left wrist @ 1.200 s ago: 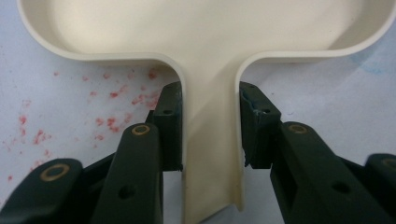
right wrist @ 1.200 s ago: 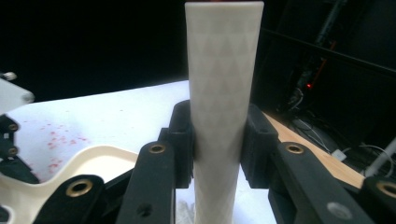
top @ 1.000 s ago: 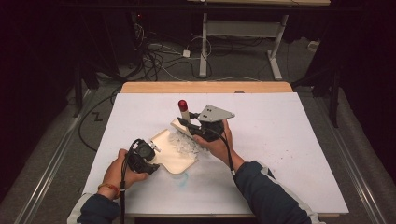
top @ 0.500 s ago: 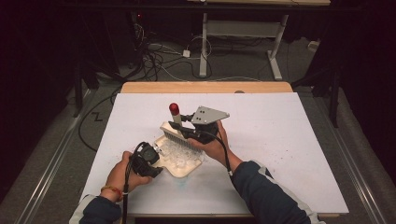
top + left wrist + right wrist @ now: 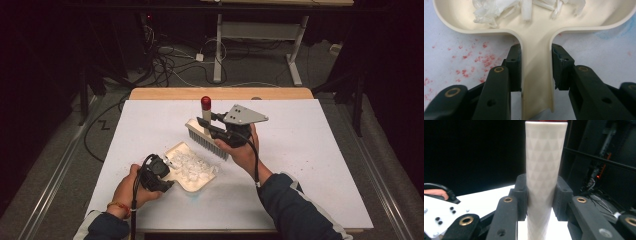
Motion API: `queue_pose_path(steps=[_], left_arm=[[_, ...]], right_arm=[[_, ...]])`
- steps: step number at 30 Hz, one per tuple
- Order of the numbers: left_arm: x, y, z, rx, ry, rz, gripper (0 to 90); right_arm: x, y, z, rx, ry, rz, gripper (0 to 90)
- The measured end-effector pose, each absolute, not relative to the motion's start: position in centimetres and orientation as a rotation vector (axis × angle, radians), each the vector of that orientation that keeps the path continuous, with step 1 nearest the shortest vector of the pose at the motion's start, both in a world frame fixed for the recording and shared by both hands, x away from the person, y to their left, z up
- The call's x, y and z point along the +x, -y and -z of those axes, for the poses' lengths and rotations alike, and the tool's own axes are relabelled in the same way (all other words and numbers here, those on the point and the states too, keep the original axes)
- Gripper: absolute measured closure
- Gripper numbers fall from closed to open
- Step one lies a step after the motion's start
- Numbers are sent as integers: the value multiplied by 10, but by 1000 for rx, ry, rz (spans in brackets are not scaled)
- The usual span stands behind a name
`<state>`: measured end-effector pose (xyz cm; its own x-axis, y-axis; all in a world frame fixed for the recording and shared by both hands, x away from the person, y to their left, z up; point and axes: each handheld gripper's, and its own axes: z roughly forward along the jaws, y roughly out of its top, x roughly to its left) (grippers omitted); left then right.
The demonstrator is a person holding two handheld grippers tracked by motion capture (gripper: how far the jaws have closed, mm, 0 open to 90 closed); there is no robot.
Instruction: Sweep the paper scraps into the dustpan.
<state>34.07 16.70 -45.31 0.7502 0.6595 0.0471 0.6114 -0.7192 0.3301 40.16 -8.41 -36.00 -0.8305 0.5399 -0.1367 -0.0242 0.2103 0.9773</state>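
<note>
A cream dustpan (image 5: 192, 184) lies on the white table sheet (image 5: 310, 150) and holds several white scraps (image 5: 187, 167). My left gripper (image 5: 161, 179) is shut on the dustpan's handle (image 5: 536, 75), a jaw on each side of it. The scraps (image 5: 489, 10) sit inside the pan (image 5: 454, 17). My right gripper (image 5: 214, 126) is shut on a brush by its white, red-tipped handle (image 5: 205, 104), which stands upright. The bristle head (image 5: 207, 142) hangs just behind and right of the pan. Close up, the patterned handle (image 5: 544, 170) sits between my right gripper's (image 5: 541, 195) jaws.
Red specks (image 5: 469, 57) and a faint blue smear (image 5: 614, 32) mark the sheet beside the pan. A wooden table edge (image 5: 220, 93) runs along the back. Cables (image 5: 170, 65) and white desk legs (image 5: 218, 45) lie on the dark floor beyond.
The brush swept left to the pan, then pulled back right and up. The scraps that lay by the bristles are now inside the dustpan.
</note>
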Motion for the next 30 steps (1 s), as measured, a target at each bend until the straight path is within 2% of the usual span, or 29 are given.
queue_pose_path(steps=[7, 17, 24, 30], left_arm=[[339, -167, 452, 2659, -998, -213, 630], [338, -167, 453, 2651, -1021, -199, 631], [336, -168, 452, 2657, -1022, -197, 631], [336, -169, 452, 2654, -1020, -193, 631]], right_arm=[[397, 110, 359, 581, -1996, -1605, 703], [375, 129, 391, 625, -2074, -1435, 703], [354, 105, 398, 587, -2113, -1492, 702], [355, 81, 399, 575, -2108, -1530, 703]])
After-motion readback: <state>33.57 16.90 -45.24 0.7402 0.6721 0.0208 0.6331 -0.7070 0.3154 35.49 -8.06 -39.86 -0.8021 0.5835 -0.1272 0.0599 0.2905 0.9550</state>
